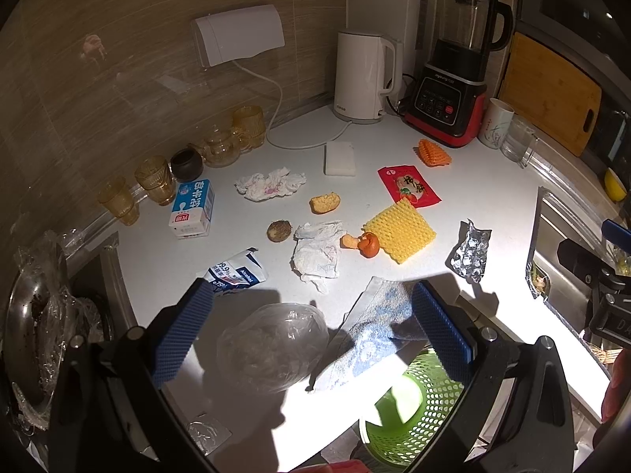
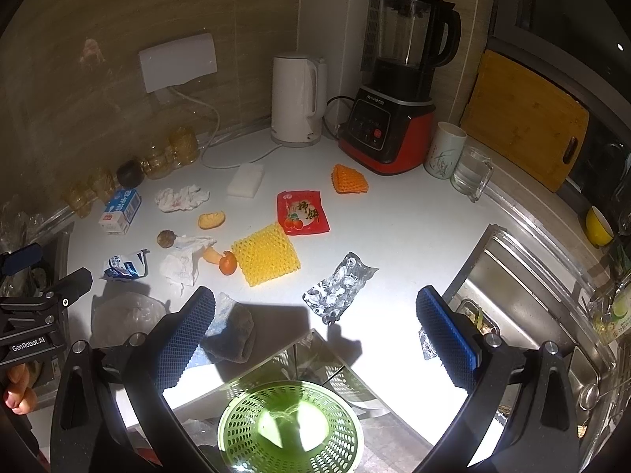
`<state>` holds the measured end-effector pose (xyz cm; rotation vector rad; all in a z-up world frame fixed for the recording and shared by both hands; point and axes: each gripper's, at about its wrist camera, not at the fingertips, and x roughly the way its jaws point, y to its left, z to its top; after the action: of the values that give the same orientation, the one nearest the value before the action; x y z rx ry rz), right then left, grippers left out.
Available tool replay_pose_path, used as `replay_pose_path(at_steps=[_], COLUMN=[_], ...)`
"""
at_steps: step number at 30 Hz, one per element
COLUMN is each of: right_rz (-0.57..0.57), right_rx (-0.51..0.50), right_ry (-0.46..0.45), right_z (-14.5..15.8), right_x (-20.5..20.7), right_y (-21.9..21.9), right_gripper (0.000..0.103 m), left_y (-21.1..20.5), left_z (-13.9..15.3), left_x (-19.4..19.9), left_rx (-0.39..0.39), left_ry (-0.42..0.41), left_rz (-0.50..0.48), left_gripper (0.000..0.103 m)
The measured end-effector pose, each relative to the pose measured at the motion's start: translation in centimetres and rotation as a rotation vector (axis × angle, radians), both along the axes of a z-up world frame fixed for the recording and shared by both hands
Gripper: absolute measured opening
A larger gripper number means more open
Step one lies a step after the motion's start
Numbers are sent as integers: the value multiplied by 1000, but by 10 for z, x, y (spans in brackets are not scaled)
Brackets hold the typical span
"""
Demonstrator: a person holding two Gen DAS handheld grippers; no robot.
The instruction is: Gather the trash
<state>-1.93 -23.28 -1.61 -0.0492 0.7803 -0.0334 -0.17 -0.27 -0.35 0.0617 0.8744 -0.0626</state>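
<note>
Trash lies scattered on the white counter point(image 1: 394, 146): a crumpled tissue point(image 1: 270, 184), a milk carton point(image 1: 192, 209), a wipes packet point(image 1: 236, 274), a flat tissue point(image 1: 317, 254), orange peel point(image 1: 364, 243), yellow foam net point(image 1: 399, 229), a red snack wrapper point(image 1: 408, 185), an orange foam net point(image 1: 434, 152) and a foil blister pack point(image 1: 470, 252). A clear plastic bag point(image 1: 274, 345) lies between my left gripper's point(image 1: 311, 331) open fingers. A green basket point(image 2: 290, 427) stands on the floor below the counter edge. My right gripper point(image 2: 315, 335) is open and empty above the basket.
A white kettle point(image 1: 363, 77), a blender point(image 1: 453, 79), cups point(image 1: 495, 122) and a cutting board point(image 1: 552, 90) stand at the back. Amber glasses point(image 1: 154, 177) line the left wall. A blue-white cloth point(image 1: 378, 327) lies at the front edge. A sink point(image 2: 524, 299) is at the right.
</note>
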Motion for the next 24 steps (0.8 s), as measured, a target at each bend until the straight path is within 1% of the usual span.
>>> replay_pose_path(at_steps=[24], right_rz=[4], right_rx=[-5], right_ry=[4], right_z=[-3], right_x=[-3], right_y=[5], right_gripper=[101], left_y=[0], left_z=[0], left_x=[-3], left_rx=[-5], left_ry=[0], left_rz=[-1], left_gripper=[97])
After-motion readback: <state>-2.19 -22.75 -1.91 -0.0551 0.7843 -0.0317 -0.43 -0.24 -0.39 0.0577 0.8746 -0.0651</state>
